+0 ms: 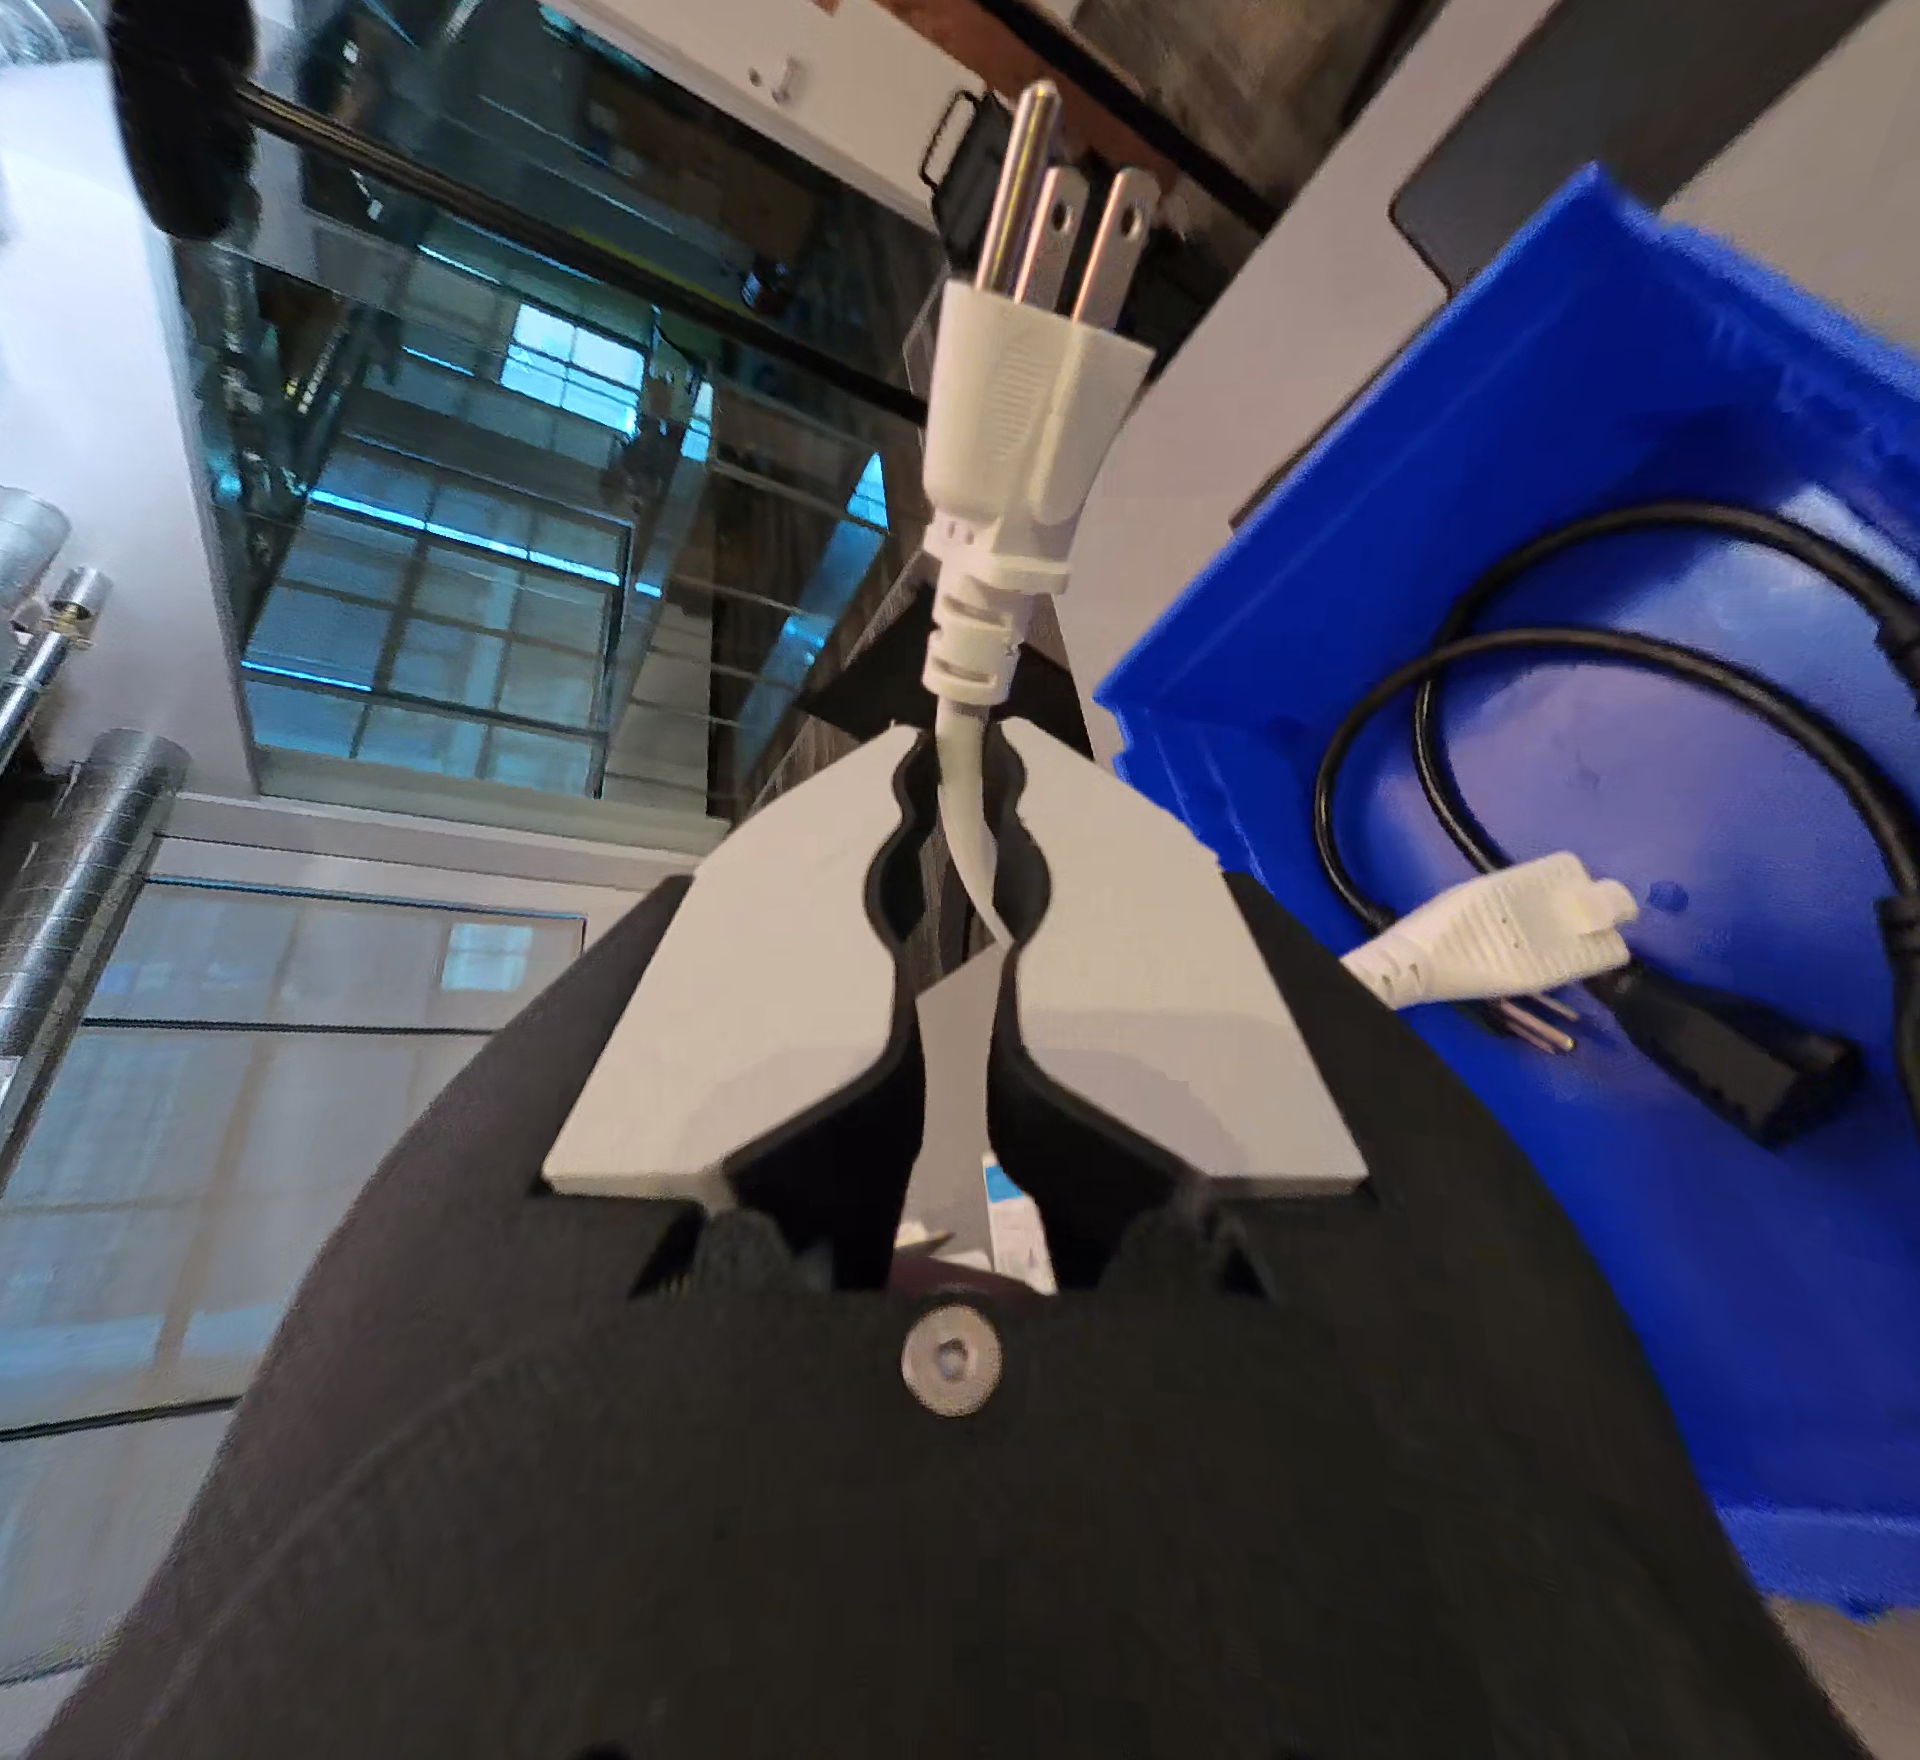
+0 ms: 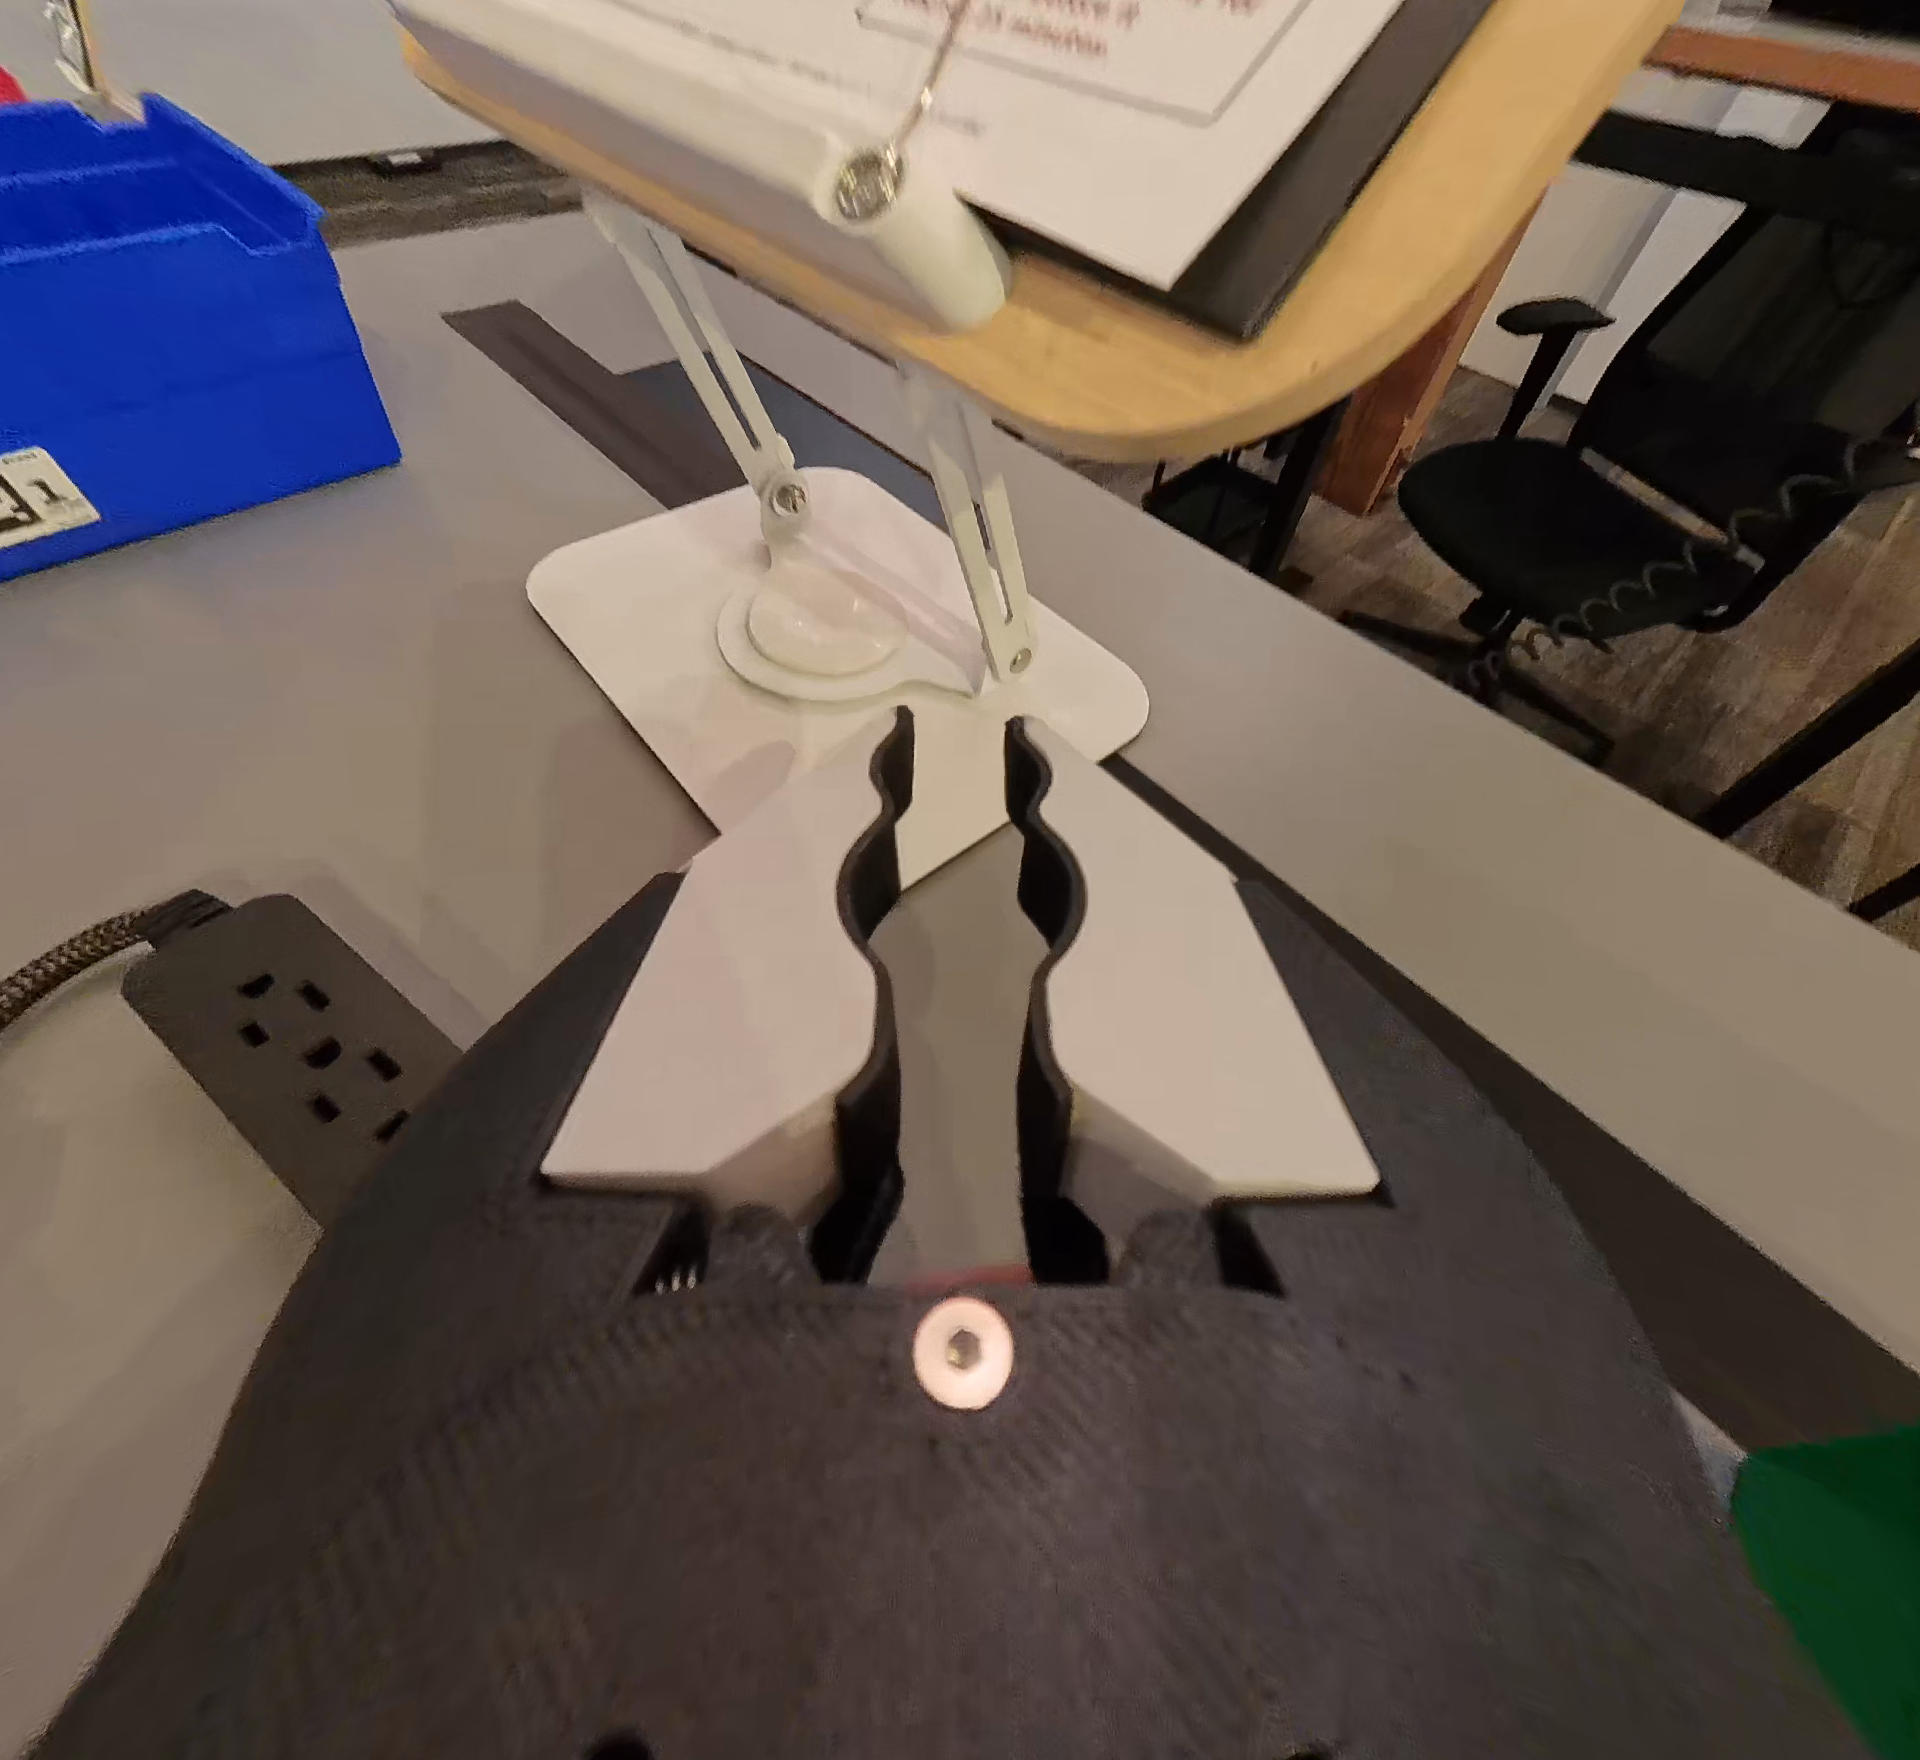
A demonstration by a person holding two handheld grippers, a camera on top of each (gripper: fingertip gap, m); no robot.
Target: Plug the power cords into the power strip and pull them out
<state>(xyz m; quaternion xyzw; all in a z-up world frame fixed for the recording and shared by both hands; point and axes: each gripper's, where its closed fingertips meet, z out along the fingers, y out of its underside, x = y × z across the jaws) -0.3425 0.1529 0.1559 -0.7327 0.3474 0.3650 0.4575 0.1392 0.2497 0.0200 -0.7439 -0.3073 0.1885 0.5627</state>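
Note:
My left gripper [image 1: 961, 749] is shut on the white power cord [image 1: 961, 806], just behind its three-prong plug [image 1: 1023, 432]. The plug is held in the air with the prongs pointing away. The cord's other white connector [image 1: 1496, 941] lies in a blue bin [image 1: 1558, 422] to the right, beside a coiled black cord [image 1: 1392, 765]. My right gripper [image 2: 961, 734] is open a little and empty, above the grey table [image 2: 260, 702]. The black power strip [image 2: 301, 1035] with a braided cable lies on the table at its lower left, partly hidden by the gripper body.
A white document stand [image 2: 831, 630] with a wooden board [image 2: 1195, 360] holding printed pages rises just ahead of the right gripper. A blue bin [image 2: 156, 339] sits at the left. The table edge runs along the right, with black office chairs [image 2: 1558, 547] beyond. A green object [image 2: 1839, 1554] shows at lower right. There is about 50 centimeters between the tips of the two grippers.

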